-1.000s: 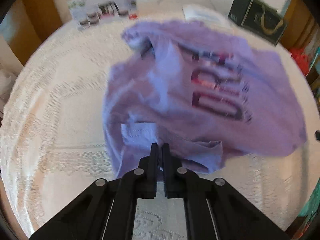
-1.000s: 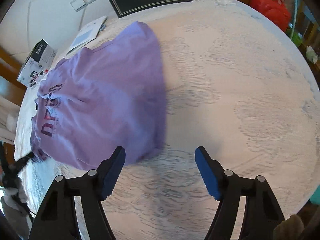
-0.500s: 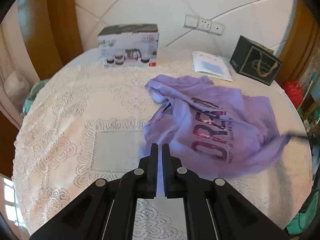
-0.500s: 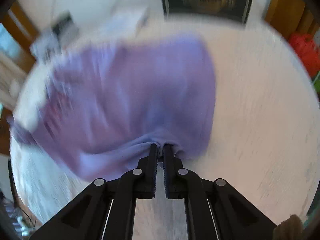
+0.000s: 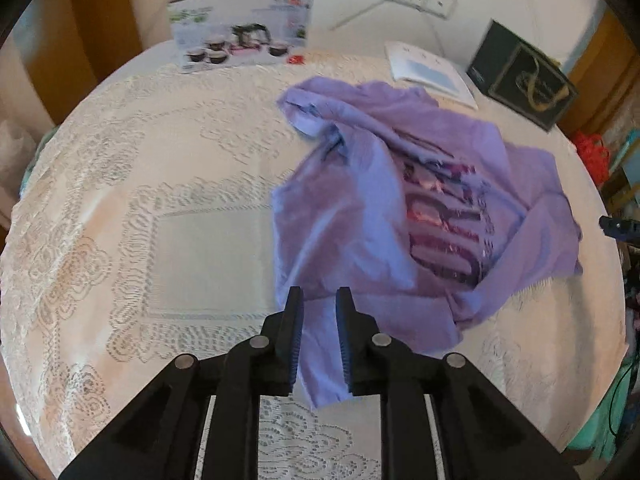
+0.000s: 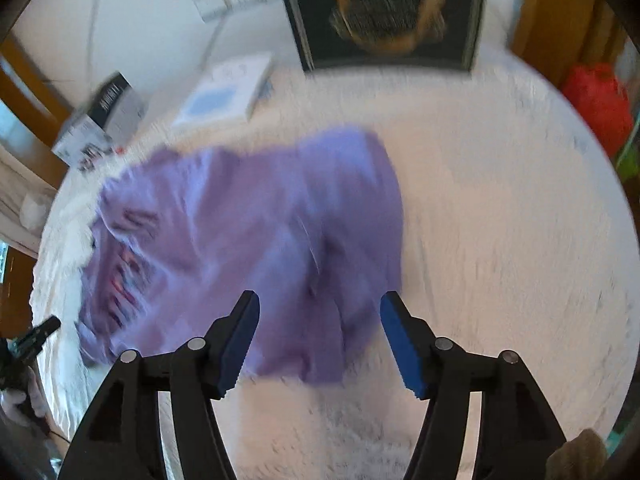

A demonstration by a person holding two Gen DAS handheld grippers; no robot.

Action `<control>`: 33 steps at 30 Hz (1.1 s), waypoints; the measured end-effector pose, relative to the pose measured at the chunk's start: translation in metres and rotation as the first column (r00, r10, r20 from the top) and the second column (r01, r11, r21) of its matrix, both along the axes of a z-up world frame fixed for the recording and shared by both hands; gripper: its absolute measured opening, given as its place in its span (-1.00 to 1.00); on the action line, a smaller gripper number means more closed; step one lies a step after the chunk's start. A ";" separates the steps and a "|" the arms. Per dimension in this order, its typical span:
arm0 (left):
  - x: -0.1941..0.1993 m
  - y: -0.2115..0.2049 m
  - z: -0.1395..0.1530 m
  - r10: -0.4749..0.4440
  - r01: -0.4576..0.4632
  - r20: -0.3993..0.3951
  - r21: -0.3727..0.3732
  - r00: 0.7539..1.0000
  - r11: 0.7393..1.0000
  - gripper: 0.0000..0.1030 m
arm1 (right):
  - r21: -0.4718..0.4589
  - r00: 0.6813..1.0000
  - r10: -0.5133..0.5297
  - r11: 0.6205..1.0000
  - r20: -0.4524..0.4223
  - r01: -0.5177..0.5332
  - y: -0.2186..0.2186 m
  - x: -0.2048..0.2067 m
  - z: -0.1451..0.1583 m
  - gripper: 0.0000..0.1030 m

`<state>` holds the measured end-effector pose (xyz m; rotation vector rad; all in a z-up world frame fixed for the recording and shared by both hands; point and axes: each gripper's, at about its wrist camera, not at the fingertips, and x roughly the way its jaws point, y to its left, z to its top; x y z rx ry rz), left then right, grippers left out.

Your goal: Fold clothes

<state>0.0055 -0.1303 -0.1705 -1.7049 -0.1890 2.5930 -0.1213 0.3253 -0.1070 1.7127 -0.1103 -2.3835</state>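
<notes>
Both grippers, left (image 5: 319, 334) and right (image 6: 320, 340), fingers now opening, have released the crumpled purple T-shirt (image 5: 400, 216) onto the tabletop (image 5: 200, 240), still unfolded.

The right wrist view is smeared throughout by motion. The crumpled purple cotton T-shirt (image 6: 256, 240) loses its dark printed lettering to streaks, unreadable in the left wrist view as well. Behind the T-shirt, the black gift bag with gold handles (image 6: 384, 20) is blurred and cropped by the top edge, its gold print illegible.
</notes>
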 end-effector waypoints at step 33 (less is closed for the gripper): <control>0.076 0.026 0.056 -0.100 0.095 -0.086 -0.058 0.991 0.994 -0.88 | -0.082 0.999 0.038 0.996 -0.029 -0.041 0.034 0.102 0.040 -0.93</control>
